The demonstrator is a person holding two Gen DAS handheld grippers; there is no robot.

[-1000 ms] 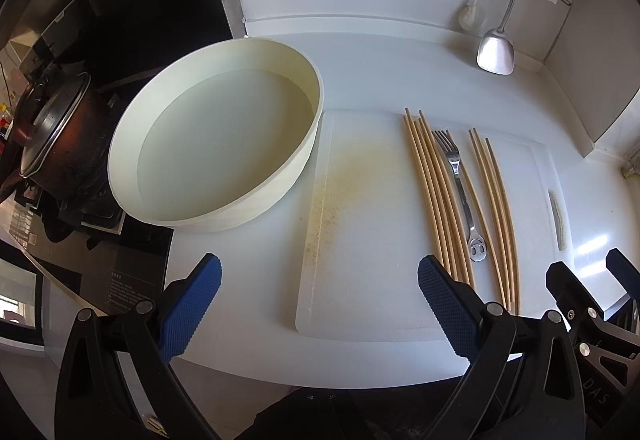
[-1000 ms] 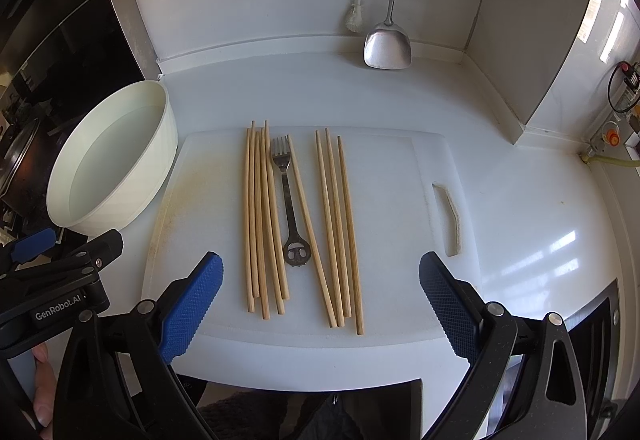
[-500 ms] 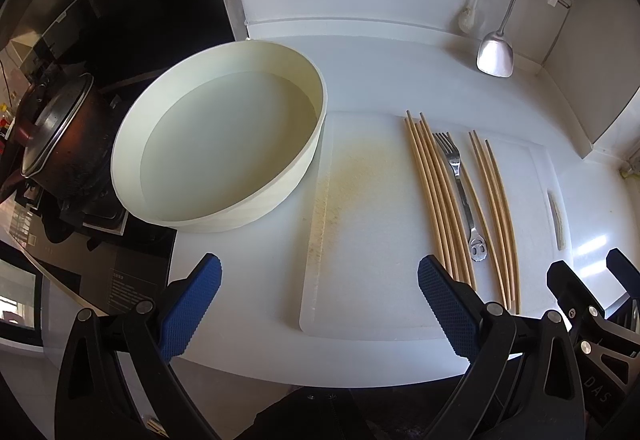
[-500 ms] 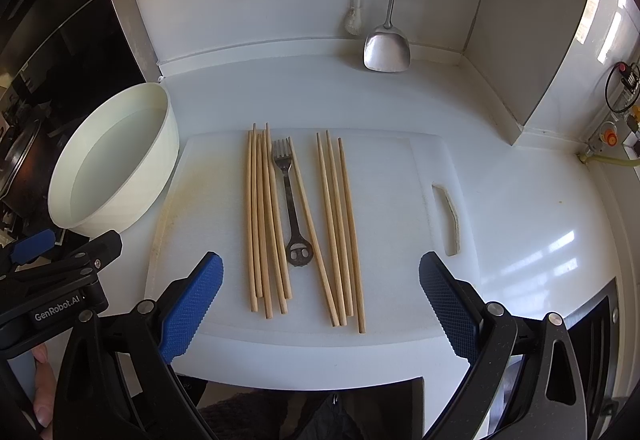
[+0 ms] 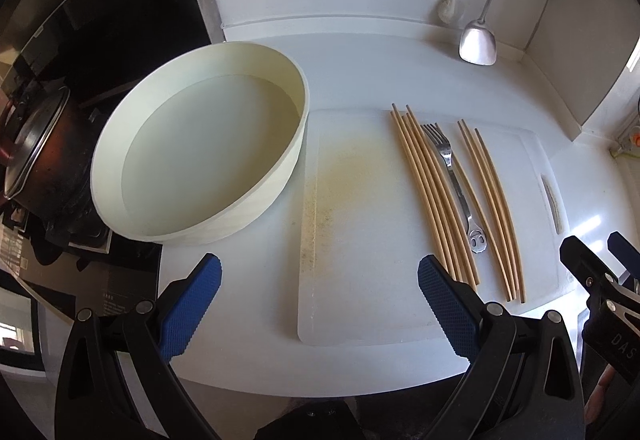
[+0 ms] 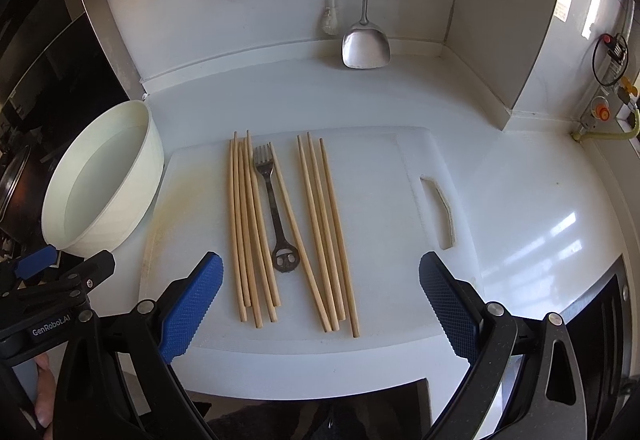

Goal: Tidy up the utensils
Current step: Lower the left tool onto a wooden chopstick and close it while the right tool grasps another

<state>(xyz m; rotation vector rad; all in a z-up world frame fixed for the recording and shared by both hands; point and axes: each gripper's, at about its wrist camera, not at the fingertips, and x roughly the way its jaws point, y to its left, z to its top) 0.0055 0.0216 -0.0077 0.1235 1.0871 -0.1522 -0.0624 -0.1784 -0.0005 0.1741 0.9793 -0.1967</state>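
Here both tools hang wide open and empty above the near edge of the tabletop (image 6: 520, 167), so nothing has been picked up yet. In the right wrist view, the right tool (image 6: 320, 298) sits at the bottom of the frame, with its blue pads spread either side of the utensils, a stance that looks chosen to come straight down along their length. The chopsticks (image 6: 248, 228) lie on the board (image 6: 384, 240) at frame centre in two loose bundles, roughly parallel and pointing away from the camera. The fork (image 6: 276, 211) rests between the bundles, tines toward the wall, and one stray chopstick runs slantwise just beside its handle, apparently touching it. That mix is probably why sorting is needed: fork and sticks must be separated. The left tool (image 5: 320, 306), at the bottom of its own view, faces the gap between board and bowl (image 5: 192, 143). The bowl stands at left of centre, its wall touching or just beside the board's left edge, perhaps as the place for sorted pieces. A spatula (image 6: 366, 43) hangs at the top of the frame, well apart from everything.
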